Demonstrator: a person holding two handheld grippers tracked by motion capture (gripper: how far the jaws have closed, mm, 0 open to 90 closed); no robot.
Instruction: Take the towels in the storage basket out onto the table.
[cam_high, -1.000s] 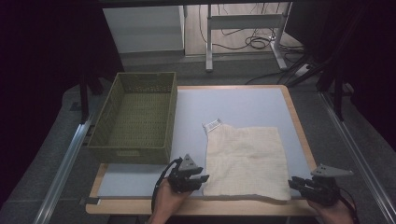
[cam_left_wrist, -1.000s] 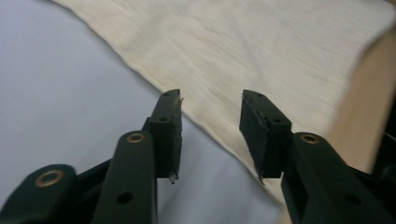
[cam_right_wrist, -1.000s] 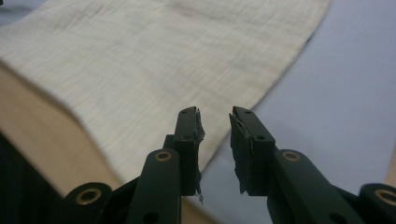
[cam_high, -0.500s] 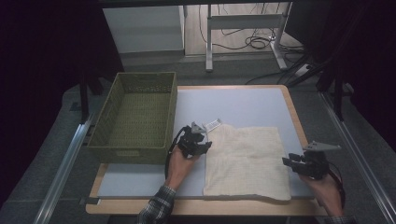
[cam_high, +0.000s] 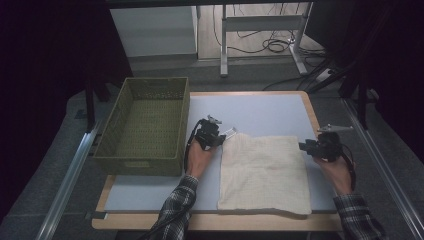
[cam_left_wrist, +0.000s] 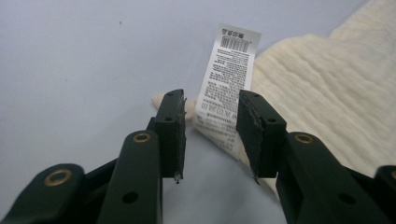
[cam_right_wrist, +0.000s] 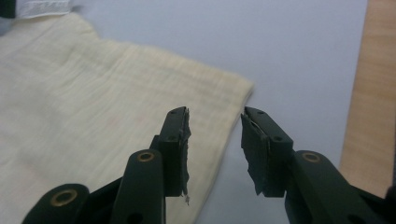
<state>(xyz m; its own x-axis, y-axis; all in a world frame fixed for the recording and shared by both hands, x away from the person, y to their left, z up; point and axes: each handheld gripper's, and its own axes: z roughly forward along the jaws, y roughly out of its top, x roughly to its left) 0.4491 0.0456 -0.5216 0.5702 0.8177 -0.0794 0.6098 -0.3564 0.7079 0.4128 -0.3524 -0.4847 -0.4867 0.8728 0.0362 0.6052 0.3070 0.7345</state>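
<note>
Centre of the high view: I see the left hand (cam_high: 199, 157) reaching up-frame, its left gripper (cam_high: 216, 136) at the upper left corner of the cream cloth (cam_high: 264, 172). Its jaws have just been closing; they stand apart, unpressed, with the white label (cam_left_wrist: 227, 79) between and beyond them. At right, the right hand (cam_high: 336, 170) points the right gripper (cam_high: 306, 146) leftward at the cloth's upper right edge, jaws parted, empty, astride that edge
</note>
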